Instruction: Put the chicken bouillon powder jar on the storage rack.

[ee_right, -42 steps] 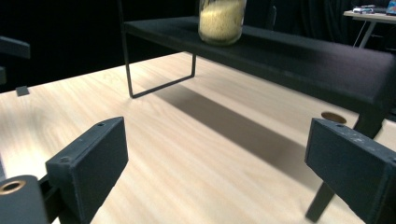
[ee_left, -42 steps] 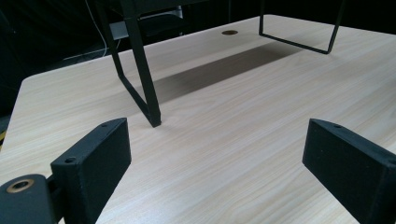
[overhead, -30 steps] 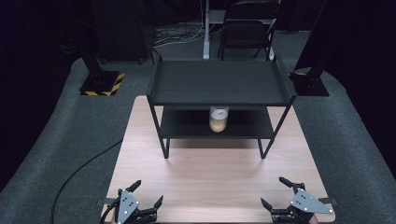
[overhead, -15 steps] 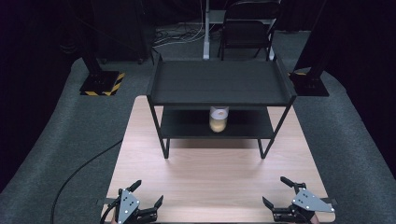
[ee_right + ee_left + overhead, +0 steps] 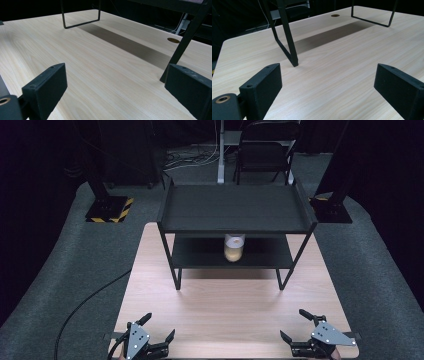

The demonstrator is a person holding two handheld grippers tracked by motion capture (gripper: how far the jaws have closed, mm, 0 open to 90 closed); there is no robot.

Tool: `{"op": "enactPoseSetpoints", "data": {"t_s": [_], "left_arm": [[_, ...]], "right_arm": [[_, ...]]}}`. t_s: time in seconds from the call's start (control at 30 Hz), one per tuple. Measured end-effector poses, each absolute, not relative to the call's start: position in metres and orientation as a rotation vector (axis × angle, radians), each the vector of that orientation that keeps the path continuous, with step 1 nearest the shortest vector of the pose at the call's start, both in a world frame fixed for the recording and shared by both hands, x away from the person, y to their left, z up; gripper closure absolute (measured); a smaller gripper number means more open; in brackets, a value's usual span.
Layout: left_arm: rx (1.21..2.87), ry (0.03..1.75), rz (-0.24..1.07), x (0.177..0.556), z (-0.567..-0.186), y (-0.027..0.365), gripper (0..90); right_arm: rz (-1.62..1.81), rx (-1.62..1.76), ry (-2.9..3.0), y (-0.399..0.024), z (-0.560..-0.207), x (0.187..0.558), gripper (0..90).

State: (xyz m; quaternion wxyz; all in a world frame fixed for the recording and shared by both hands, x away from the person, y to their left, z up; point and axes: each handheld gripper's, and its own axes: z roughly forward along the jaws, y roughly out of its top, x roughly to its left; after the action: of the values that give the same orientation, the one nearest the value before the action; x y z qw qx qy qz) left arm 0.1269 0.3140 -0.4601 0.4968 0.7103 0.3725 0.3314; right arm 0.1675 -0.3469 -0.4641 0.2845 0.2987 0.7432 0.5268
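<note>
A black two-tier rack [image 5: 235, 210] stands on the far half of a light wooden table [image 5: 230, 310]. On its lower shelf [image 5: 200, 254], near the middle, sits a jar [image 5: 234, 247] with a white lid and yellowish contents. My left gripper [image 5: 160, 325] rests at the table's near left corner, open, with nothing between its jaws [image 5: 329, 85]. A rack leg [image 5: 287, 37] rises ahead of it. My right gripper [image 5: 292, 323] sits at the near right corner, also open and empty [image 5: 115, 87], with a rack leg [image 5: 185, 42] ahead at its right.
A round cable hole [image 5: 335, 15] lies in the tabletop under the rack. Grey carpet [image 5: 75, 285] surrounds the table, with a black cable [image 5: 85, 305] at the left. Two stand bases [image 5: 107, 210] [image 5: 332, 210] and a chair [image 5: 265, 150] are behind.
The right gripper has edged slightly toward the near right corner of the table. The left gripper has stayed still.
</note>
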Motion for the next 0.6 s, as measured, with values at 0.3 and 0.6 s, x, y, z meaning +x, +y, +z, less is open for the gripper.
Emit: {"op": "enactPoseSetpoints", "data": {"t_s": [0.3,0.6], "left_arm": [[1.715,0.904,0.806,0.1251,-0.4604,0.3151,7.6],[1.716,0.904,0.807,0.1246,-0.4601,0.3150,7.6]], "right_arm": [[1.405,0.797,1.993,-0.3460,-0.4631,0.1680,4.3],[1.403,0.794,1.997,-0.3462,-0.4627,0.1682,4.3]]}}
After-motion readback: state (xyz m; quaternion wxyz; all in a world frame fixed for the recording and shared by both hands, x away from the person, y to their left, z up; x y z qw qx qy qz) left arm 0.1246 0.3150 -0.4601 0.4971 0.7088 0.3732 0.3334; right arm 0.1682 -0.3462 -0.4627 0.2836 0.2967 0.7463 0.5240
